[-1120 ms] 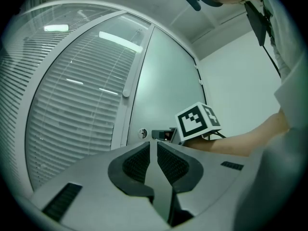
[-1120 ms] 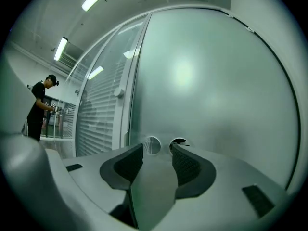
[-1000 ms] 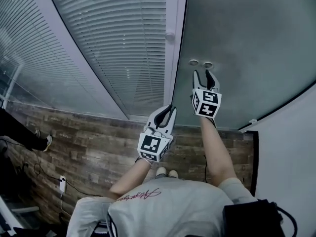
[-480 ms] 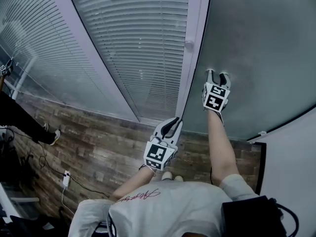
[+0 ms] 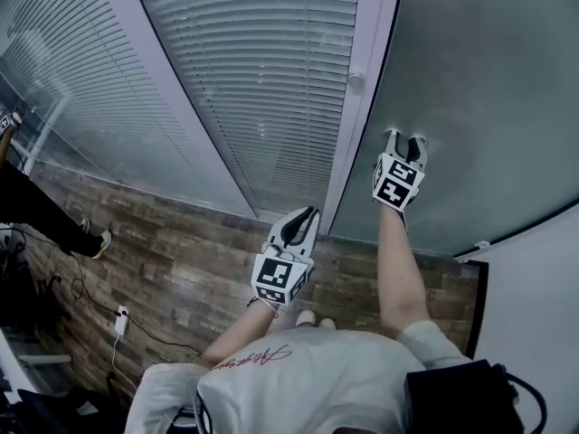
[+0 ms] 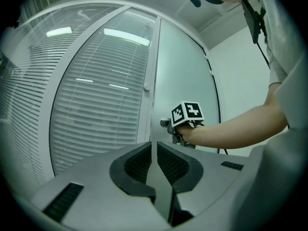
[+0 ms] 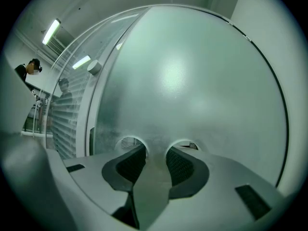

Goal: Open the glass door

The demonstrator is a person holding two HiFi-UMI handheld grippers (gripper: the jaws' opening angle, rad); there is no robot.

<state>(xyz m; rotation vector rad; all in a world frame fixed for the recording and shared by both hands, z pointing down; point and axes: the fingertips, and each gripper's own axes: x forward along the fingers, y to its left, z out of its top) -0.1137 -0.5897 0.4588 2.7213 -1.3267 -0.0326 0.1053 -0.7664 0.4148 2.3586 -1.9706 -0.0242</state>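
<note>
Head view: tall frosted pale-green glass door (image 5: 488, 80), shut in its white frame post (image 5: 366, 125). Left of the post is a glazed partition with white slatted blinds (image 5: 253, 80); below is brown wood-plank floor (image 5: 181, 242). The right gripper (image 5: 404, 138) has its tips against the door pane near the latch edge. The left gripper (image 5: 301, 217) hangs lower, near the foot of the post and touching nothing. Left gripper view: jaws pressed together to a thin slit with nothing between them; beyond them the right arm reaches level to the door. Right gripper view: two round see-through openings (image 7: 129, 142) pierce the frosting side by side, and the jaws straddle the narrow glass strip between them. These jaws have just been closing, and the pads now seem to pinch that strip, though contact is not plain. Hazards, as judged: the strip is smooth and thin, so a pull begun before the pinch is firm would likely slide the pads off. A pull off the door's own line could twist the jaws out of the openings. If the door opens toward the person, it may meet the idle left gripper.
</note>
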